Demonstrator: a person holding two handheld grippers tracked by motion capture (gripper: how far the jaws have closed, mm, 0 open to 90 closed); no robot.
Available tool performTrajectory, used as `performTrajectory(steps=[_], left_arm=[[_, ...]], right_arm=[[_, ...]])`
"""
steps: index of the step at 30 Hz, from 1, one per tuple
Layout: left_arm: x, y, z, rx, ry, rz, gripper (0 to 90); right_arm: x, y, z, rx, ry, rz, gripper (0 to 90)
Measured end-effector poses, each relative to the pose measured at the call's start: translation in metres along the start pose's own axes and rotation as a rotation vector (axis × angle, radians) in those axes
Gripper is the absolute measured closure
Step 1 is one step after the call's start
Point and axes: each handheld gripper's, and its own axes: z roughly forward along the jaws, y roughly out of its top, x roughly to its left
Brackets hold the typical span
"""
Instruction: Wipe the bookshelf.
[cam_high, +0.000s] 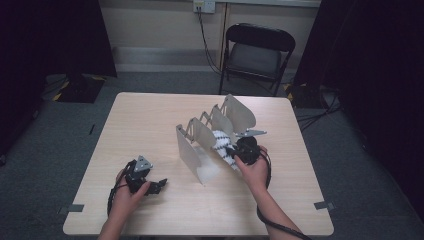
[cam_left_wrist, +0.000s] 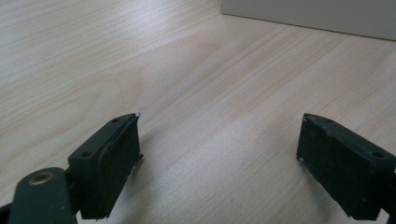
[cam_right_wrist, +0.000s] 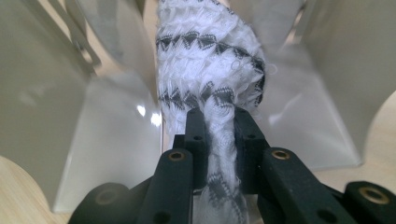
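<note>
We note a pale wood surface (cam_high: 150, 125); a grey accordion rack (cam_high: 192, 150) stands directly on it, right of centre.

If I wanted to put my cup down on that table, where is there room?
The table is bare along its far left, between the far edge and the folding rack. The near right corner is free too. It is crowded mid-right, where the right gripper holds a striped cloth in the rack; the left gripper rests near-left.
</note>
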Motion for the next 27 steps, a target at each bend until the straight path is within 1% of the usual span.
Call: performTrajectory(steps=[1,2,4,5,7,9,11,13,16,19,23,27], left_arm=[[0.0,0.0,0.0,0.0,0.0,-0.001,13.1],[0.0,0.0,0.0,0.0,0.0,0.0,13.1],[0.0,0.0,0.0,0.0,0.0,0.0,13.1],[0.0,0.0,0.0,0.0,0.0,0.0,13.1],[0.0,0.0,0.0,0.0,-0.002,-0.003,13.1],[0.0,0.0,0.0,0.0,0.0,0.0,13.1],[0.0,0.0,0.0,0.0,0.0,0.0,13.1],[0.0,0.0,0.0,0.0,0.0,-0.001,13.1],[0.0,0.0,0.0,0.0,0.0,0.0,13.1],[0.0,0.0,0.0,-0.001,-0.002,-0.003,13.1],[0.0,0.0,0.0,-0.001,-0.002,-0.002,13.1],[0.0,0.0,0.0,0.0,0.0,0.0,13.1]], right_arm=[[0.0,0.007,-0.007,-0.022,-0.004,-0.002,79.5],[0.0,0.012,-0.01,-0.033,-0.002,0.001,79.6],[0.001,0.022,-0.019,-0.071,-0.012,-0.003,79.6],[0.002,0.027,-0.023,-0.092,-0.008,-0.007,79.6],[0.004,0.033,-0.028,-0.113,-0.014,-0.015,79.6],[0.006,0.038,-0.03,-0.14,-0.015,-0.007,79.5],[0.006,0.039,-0.029,-0.15,-0.023,-0.005,79.6],[0.006,0.039,-0.025,-0.138,-0.047,-0.019,79.5],[0.001,0.03,-0.014,-0.101,-0.065,-0.004,79.5],[-0.003,0.018,-0.005,-0.072,-0.063,0.024,79.5],[-0.006,0.001,0.007,-0.021,-0.07,0.02,79.4],[-0.011,-0.014,0.015,0.023,-0.067,0.035,79.4]])
